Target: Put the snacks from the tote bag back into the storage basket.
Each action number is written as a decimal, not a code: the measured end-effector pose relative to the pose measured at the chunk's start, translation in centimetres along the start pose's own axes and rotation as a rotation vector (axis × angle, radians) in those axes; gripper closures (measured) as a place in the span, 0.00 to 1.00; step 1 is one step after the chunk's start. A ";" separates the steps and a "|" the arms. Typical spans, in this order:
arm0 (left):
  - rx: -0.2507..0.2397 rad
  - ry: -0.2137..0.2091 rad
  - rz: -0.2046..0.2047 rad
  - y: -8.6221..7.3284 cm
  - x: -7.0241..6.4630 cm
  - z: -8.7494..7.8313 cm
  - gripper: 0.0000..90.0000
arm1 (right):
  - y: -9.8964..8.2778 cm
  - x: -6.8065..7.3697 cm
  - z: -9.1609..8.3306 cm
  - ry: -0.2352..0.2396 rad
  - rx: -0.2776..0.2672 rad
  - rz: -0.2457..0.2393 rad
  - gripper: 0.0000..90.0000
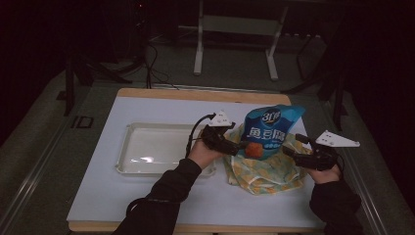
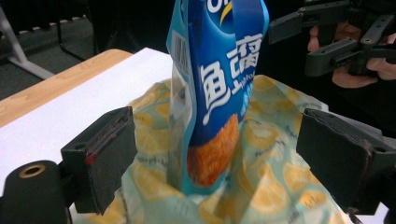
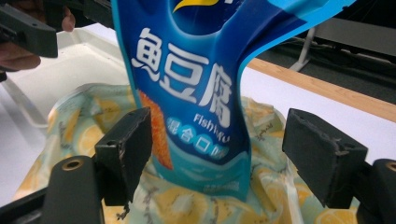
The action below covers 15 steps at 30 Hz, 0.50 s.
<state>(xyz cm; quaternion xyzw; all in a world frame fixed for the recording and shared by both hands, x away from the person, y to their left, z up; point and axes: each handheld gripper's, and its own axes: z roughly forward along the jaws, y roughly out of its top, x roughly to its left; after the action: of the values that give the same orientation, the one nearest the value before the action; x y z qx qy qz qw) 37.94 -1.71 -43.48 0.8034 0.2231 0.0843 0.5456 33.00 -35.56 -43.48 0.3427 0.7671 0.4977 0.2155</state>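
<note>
White tabletop [image 1: 147,196] bare along its near edge; lemon-print bag [image 1: 264,171] on it, blue snack pouch [image 1: 268,131] upright inside, printed "鱼豆腐" and "Fish"; left gripper [image 1: 234,147] and right gripper [image 1: 291,151] flank the bag, both with jaws wide apart, holding nothing; white tray [image 1: 161,149] left of the bag; wooden edge [image 1: 195,94] beyond.

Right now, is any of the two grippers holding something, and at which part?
Nothing is held. The left gripper and the right gripper both stand open around the blue snack pouch, which stands in the lemon-print bag.
</note>
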 end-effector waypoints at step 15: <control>0.052 0.051 -0.003 0.6 0.2 2.9 0.41 | 0.8 -1.1 2.3 -0.001 0.016 0.004 0.44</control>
<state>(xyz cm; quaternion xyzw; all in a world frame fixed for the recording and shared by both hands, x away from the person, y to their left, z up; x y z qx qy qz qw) 39.41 -4.27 -44.10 0.8146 0.2402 0.0984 0.5188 35.52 -34.77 -43.72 0.3461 0.7703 0.4917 0.2122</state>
